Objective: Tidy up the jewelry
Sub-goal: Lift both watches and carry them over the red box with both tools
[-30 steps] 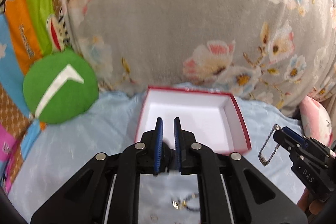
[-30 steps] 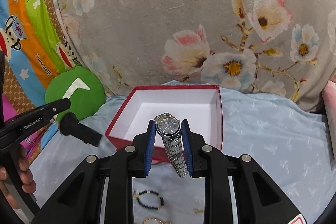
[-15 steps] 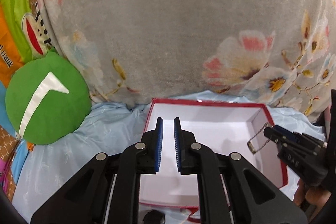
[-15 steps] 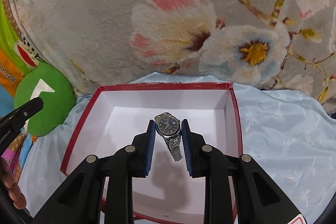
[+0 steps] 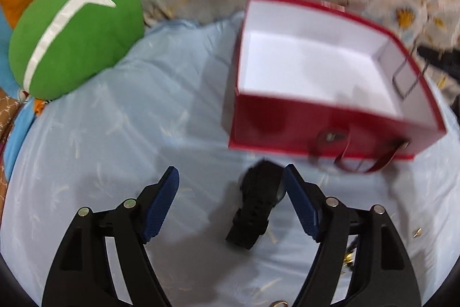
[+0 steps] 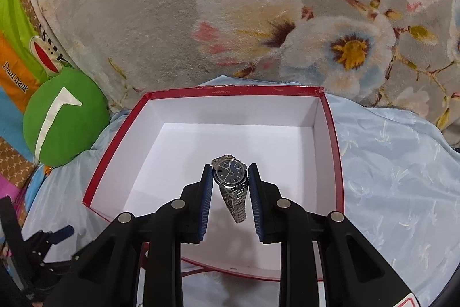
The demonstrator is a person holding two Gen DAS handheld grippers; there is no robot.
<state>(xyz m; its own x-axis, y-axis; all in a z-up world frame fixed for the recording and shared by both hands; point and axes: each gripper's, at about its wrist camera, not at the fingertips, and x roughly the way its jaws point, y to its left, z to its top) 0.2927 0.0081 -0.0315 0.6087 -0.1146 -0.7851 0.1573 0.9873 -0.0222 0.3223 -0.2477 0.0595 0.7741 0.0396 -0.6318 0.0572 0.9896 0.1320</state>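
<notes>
The left gripper [image 5: 230, 186] has come down, jaws just opened wide around a black watch [image 5: 257, 206] on the blue sheet [image 5: 115, 140]; the right gripper [image 6: 230, 180] holds a silver watch [image 6: 230, 177] above the red box [image 6: 330, 128].

Right claw [image 6: 230, 180] grips silver watch [image 6: 229, 174] above red box [image 6: 120, 140]

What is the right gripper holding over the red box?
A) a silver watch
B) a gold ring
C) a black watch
A: the right gripper's pads are clamped on a silver watch with a dark blue face, above the red box.
</notes>
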